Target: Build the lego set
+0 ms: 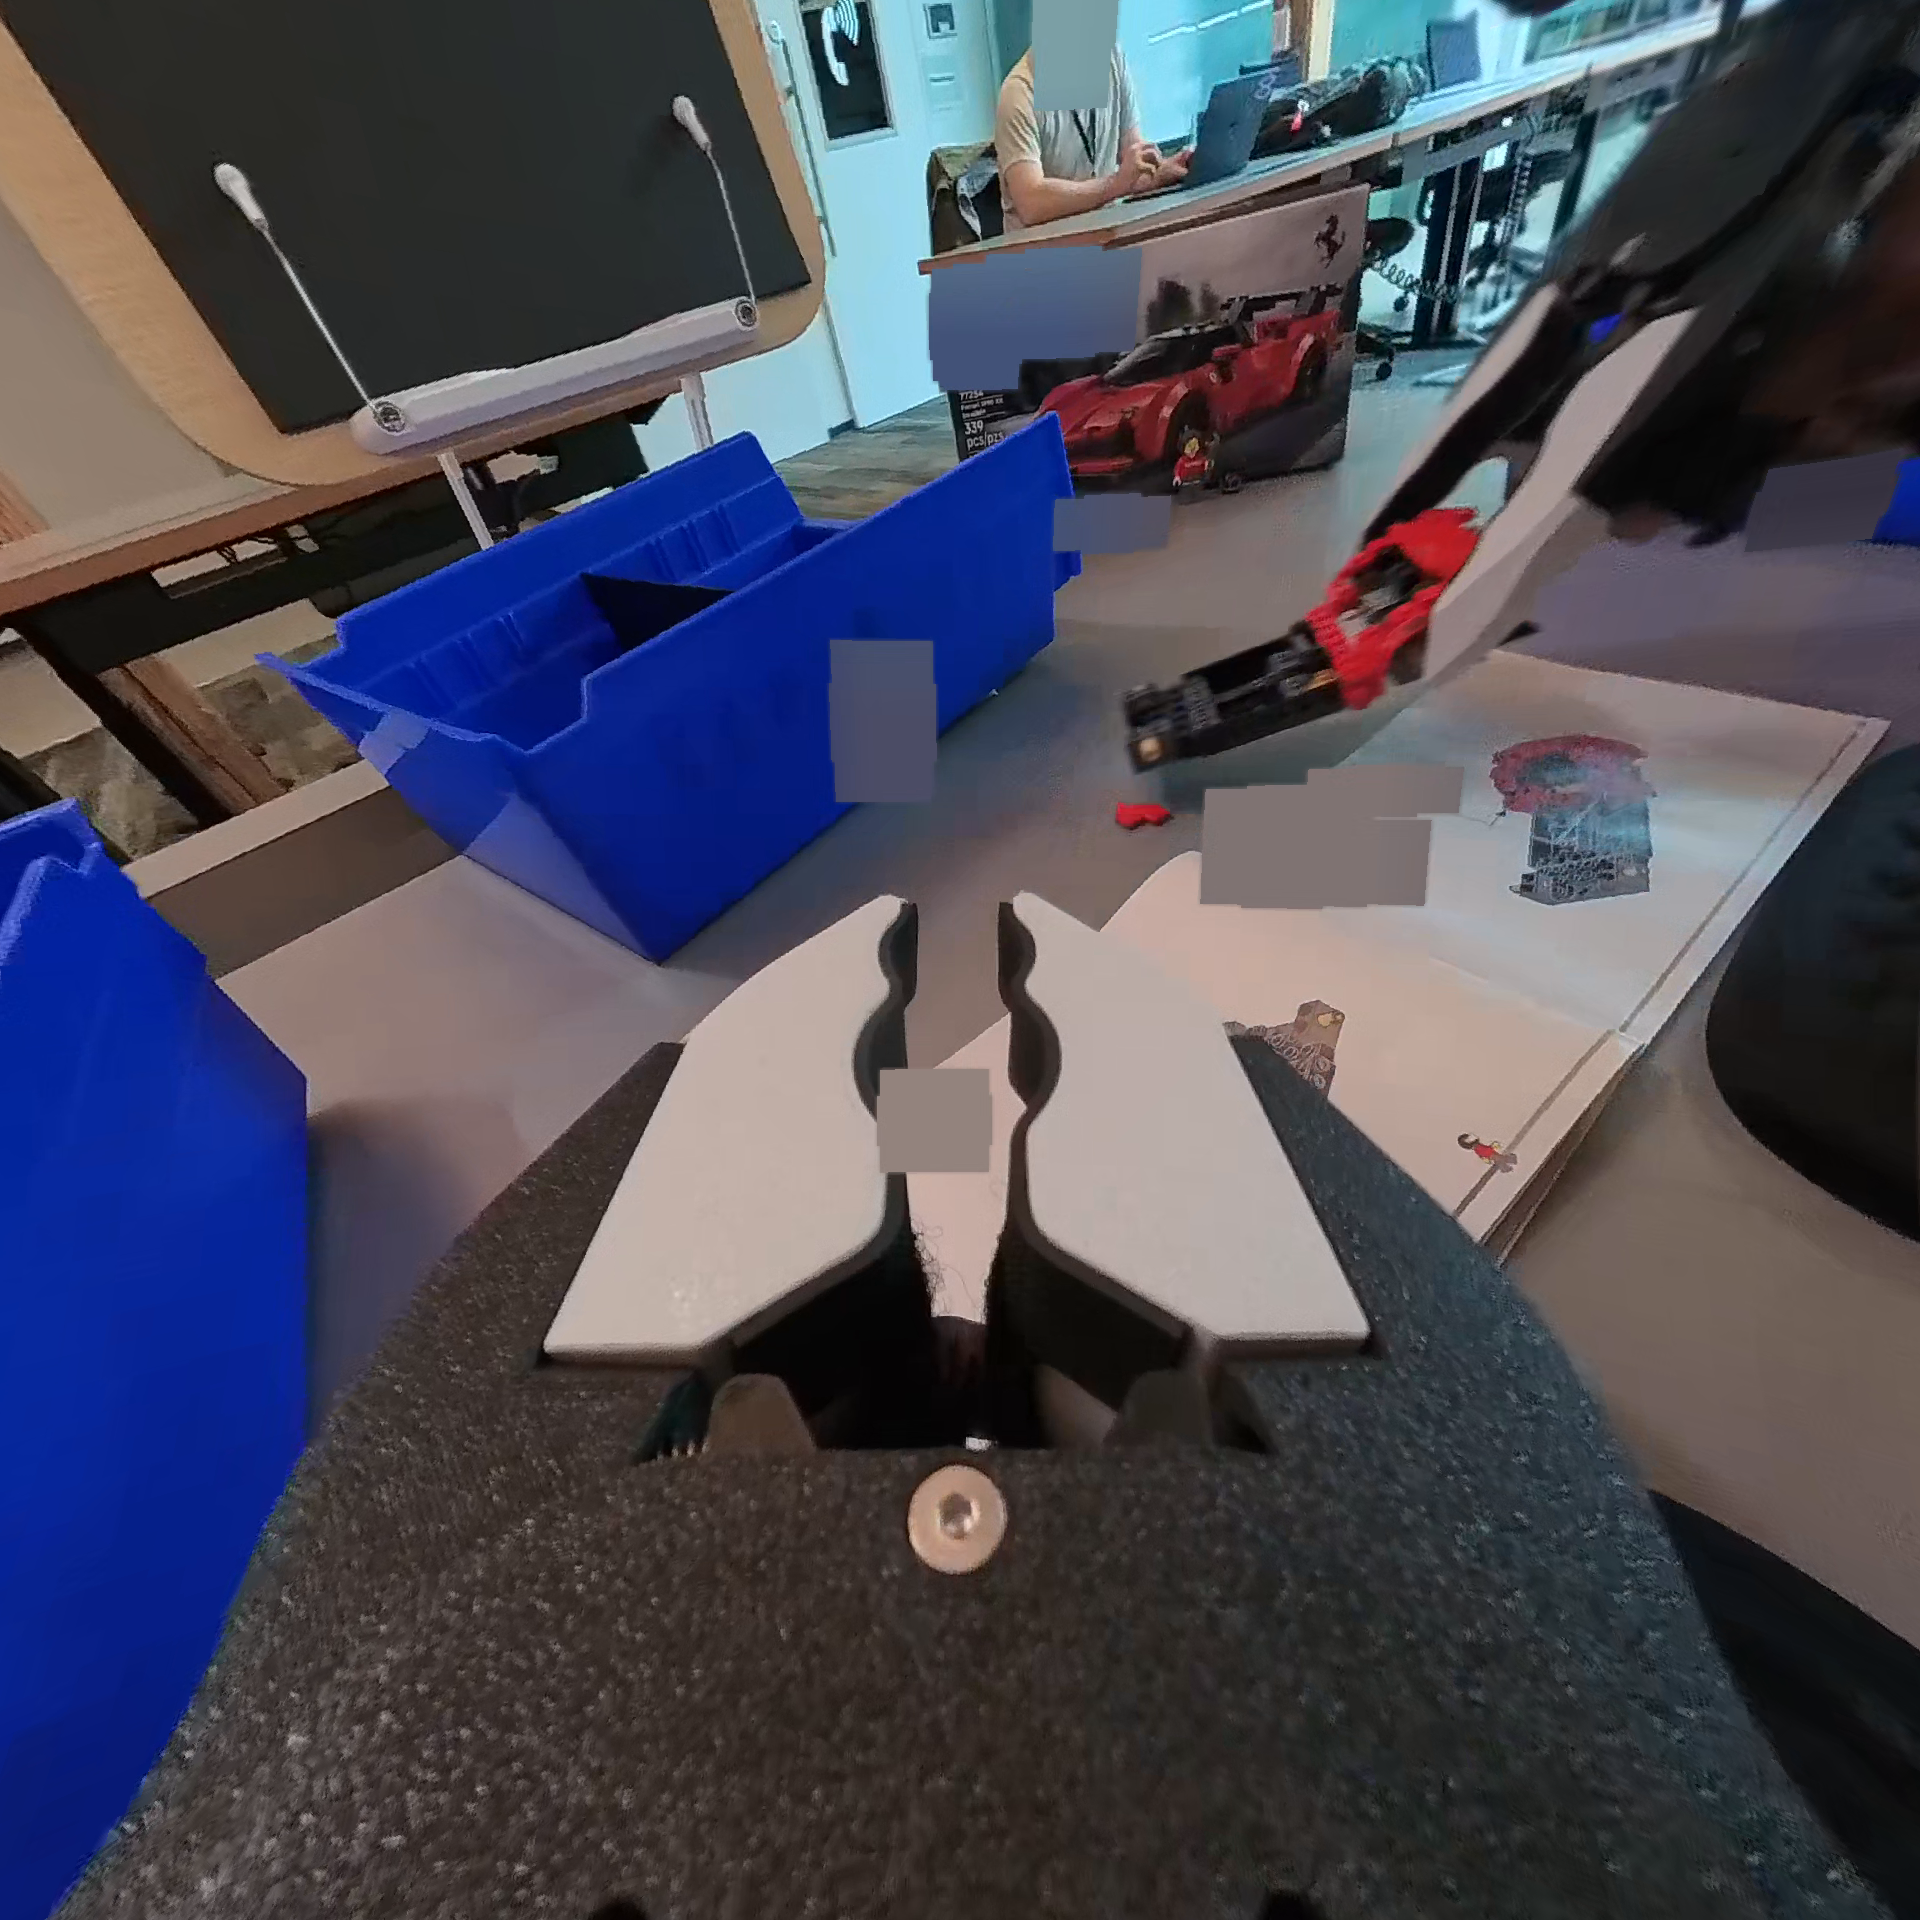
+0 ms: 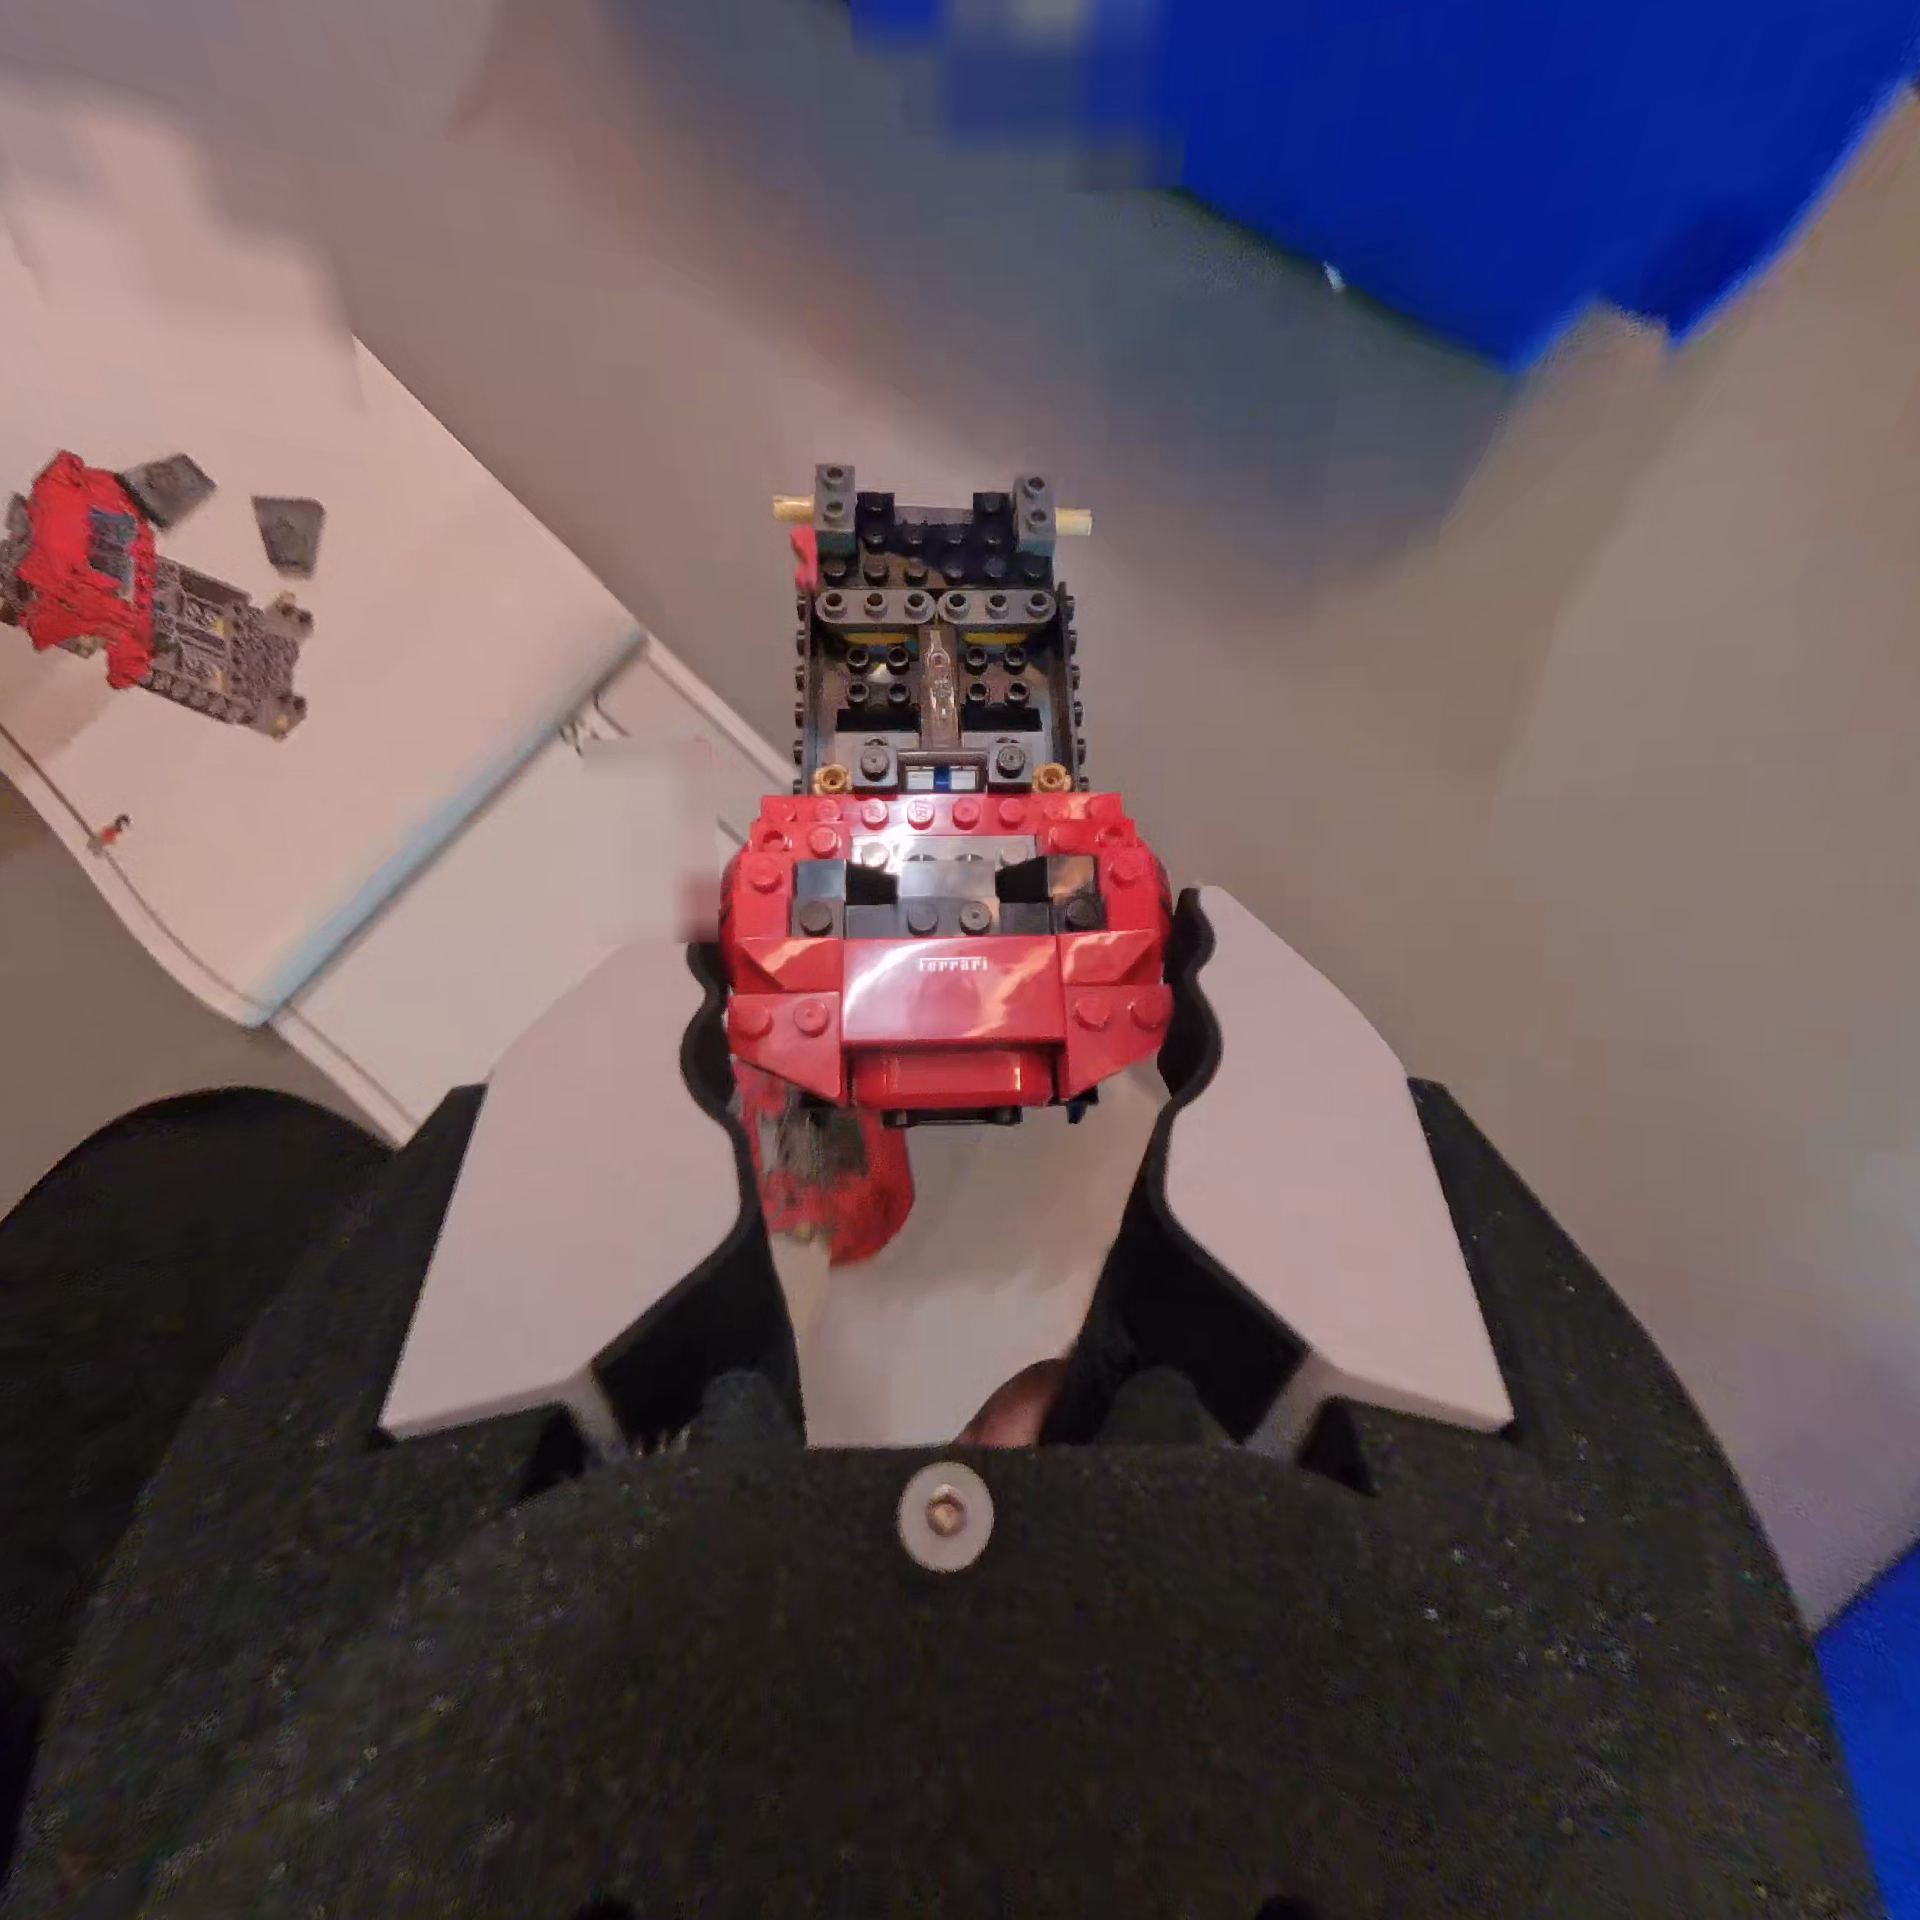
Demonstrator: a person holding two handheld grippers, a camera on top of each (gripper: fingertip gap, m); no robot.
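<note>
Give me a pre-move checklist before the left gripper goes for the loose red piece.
1. Right gripper clamps the partly built lego car by its red end: ok.
2. Car clear of the table, held in the air: ok.
3. Left gripper carries nothing, jaws only a narrow gap apart: ok, but cannot tell if wide enough for the piece.
4. Loose red piece lies alone on the table, between the blue bin and the instruction booklet: ok.
5. Path from left gripper to the piece free of obstacles: ok.
6. Where the piece seats on the car: cannot tell.
</note>
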